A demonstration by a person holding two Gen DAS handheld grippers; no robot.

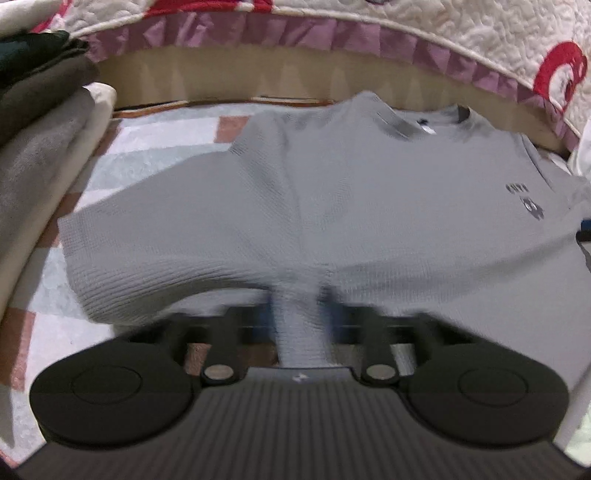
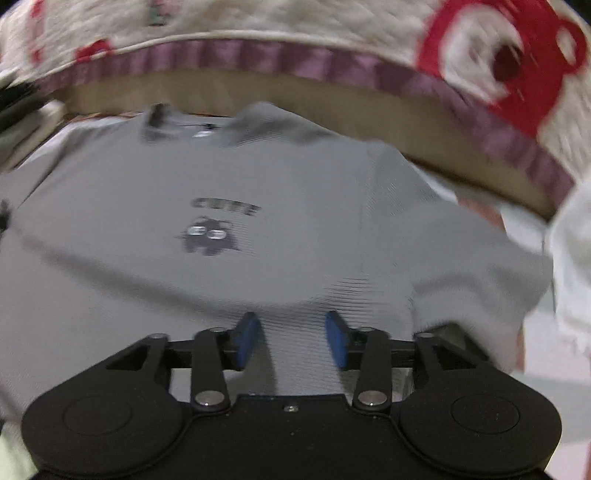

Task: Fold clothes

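**Grey tee fold, barely started**

So the grey T-shirt is lying front-up across the middle of both views, collar toward the top of the frame, on a patchwork mat of pale and pinkish squares. Looks like the fold has only just begun — both short sleeves are spread out to the sides, the body is flat, and the dark little print on the chest is in full view. All the real folding is left, I'd say.

The left gripper at bottom centre of its view is pinched tight on a bunched ridge of the shirt's lower fabric. The right gripper is half-open, blue pads either side of the cloth without pressing on it.

Fabric is a ribbed or waffle knit, soft and floppy, so it tents where it's pulled. Along the top there's a quilted cream bedspread with red motifs and a purple border. Some folded clothes are stacked at upper left.
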